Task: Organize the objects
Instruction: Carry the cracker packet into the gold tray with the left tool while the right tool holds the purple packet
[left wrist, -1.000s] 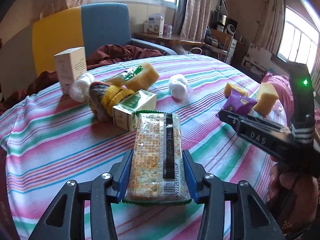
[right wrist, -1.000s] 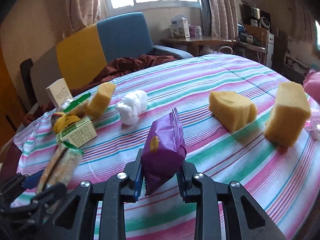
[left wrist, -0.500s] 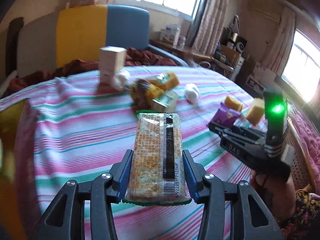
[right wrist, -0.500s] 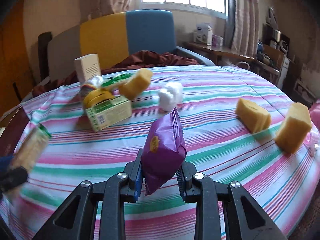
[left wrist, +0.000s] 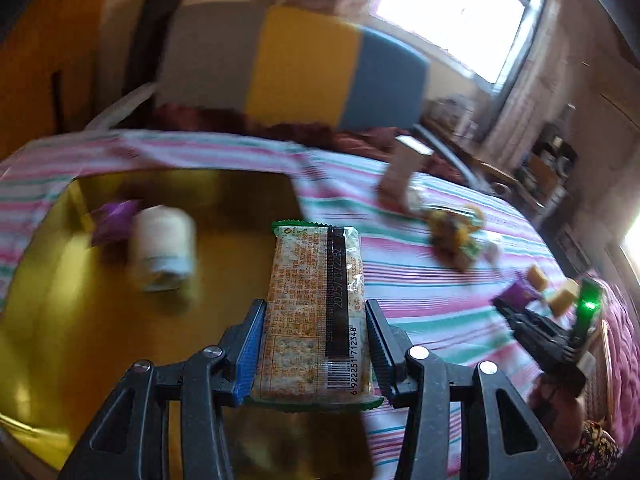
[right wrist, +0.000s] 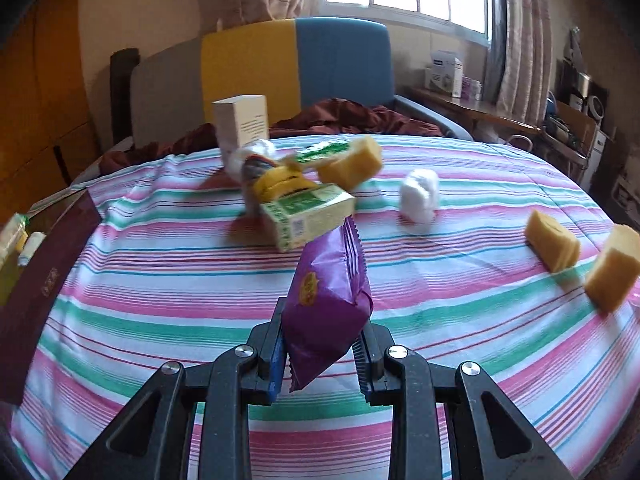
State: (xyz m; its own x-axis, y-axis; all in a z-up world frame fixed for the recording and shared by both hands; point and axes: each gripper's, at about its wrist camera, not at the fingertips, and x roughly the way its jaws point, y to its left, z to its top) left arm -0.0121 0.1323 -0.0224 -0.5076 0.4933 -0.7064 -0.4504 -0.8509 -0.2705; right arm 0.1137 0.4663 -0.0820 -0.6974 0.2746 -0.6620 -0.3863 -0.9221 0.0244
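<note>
Cracker packet (left wrist: 316,312) sits clamped lengthwise between the left gripper's (left wrist: 316,344) blue pads, poised over a yellow-lined box (left wrist: 48,300). Ahead and to the left of that claw, inside the box, lie a white roll (left wrist: 164,254) and a small purple packet (left wrist: 114,222). The right gripper (right wrist: 320,354) is clenched on a purple snack bag (right wrist: 326,304) above the striped tablecloth (right wrist: 160,292); ahead of it lie a green carton (right wrist: 308,214), and to its right yellow sponges (right wrist: 552,246).

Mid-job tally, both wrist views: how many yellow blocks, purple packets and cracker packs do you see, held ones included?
Yellow blocks: 3
Purple packets: 2 (right gripper, gold box)
Cracker pack: 1 (left gripper)
Total: 6
</note>
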